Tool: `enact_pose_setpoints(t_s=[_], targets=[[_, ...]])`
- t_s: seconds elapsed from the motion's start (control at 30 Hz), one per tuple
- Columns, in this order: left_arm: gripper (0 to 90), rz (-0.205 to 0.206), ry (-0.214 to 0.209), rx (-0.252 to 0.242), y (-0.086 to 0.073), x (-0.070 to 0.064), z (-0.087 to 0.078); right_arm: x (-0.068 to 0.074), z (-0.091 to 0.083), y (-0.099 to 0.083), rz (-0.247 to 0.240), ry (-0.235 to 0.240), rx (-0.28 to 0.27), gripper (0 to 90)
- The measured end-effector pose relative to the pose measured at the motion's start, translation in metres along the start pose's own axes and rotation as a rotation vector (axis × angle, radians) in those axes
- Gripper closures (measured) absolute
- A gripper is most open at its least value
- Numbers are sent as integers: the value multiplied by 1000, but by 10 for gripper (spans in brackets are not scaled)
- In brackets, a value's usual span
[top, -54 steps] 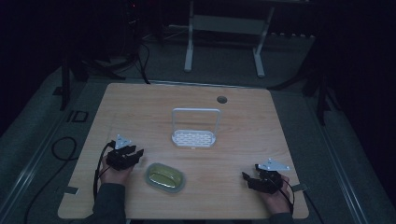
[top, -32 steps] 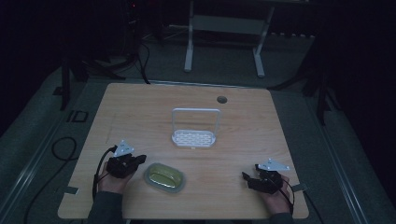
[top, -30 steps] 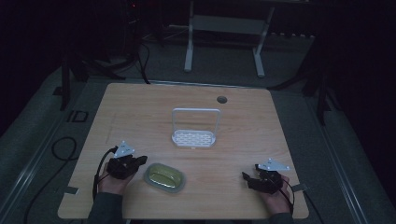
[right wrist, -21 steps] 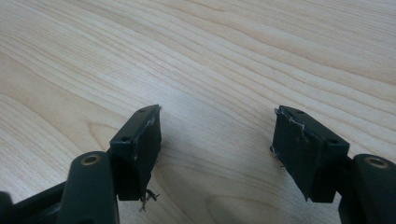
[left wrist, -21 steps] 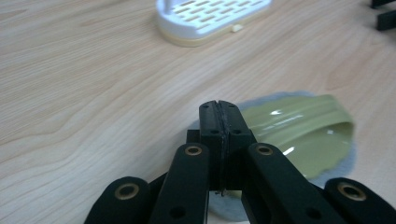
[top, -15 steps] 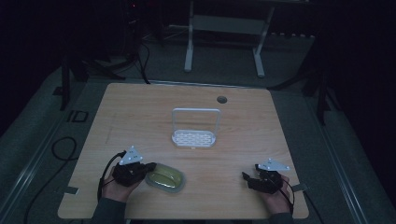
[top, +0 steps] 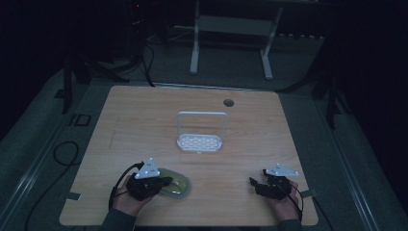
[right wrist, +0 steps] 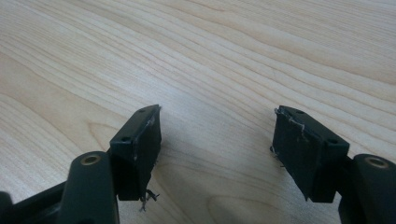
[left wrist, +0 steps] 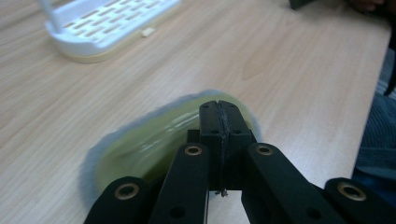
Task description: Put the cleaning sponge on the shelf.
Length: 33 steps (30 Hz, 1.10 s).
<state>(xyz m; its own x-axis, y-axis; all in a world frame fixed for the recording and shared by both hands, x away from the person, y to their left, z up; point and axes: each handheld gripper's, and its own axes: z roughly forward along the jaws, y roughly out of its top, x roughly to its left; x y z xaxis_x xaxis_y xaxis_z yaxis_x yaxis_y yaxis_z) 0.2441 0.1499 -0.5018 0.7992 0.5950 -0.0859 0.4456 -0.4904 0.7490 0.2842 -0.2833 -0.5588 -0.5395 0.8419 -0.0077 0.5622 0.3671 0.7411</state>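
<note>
High view: green oval dish [top: 174, 182], long axis seemingly left-right across table [top: 144, 115].

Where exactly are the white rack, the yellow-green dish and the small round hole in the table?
white rack [top: 199, 142]: high view, its slotted base.
yellow-green dish [top: 177, 181]: high view, its bare right part.
round hole [top: 228, 102]: high view, its centre.

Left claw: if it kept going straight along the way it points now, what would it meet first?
The left claw, shut, sits over the yellow-green dish already. Straight beyond lies bare table; the white rack sits off to one side. The person's other hand seems roughly in line, though depth is unclear.
</note>
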Motion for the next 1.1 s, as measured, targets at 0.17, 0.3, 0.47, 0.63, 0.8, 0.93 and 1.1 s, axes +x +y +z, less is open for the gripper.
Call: enact_pose_setpoints(t_s=[0.17,0.3,0.47,0.63,0.8,0.93,1.1], targets=[[899,53,-33,37,2,-11,10,0,0,0,-1,0,0,320],[899,82,-56,69,3,-18,20,0,0,0,0,0,0,319],[899,112,-63,98,6,-23,29,0,0,0,0,0,0,320],[900,125,-63,104,10,-21,34,0,0,0,0,0,0,319],[900,140,-61,110,15,-22,40,0,0,0,0,0,-1,319],[900,146,-54,119,18,-19,44,0,0,0,1,0,-1,320],[900,142,-36,124,24,-12,48,0,0,0,1,0,0,319]])
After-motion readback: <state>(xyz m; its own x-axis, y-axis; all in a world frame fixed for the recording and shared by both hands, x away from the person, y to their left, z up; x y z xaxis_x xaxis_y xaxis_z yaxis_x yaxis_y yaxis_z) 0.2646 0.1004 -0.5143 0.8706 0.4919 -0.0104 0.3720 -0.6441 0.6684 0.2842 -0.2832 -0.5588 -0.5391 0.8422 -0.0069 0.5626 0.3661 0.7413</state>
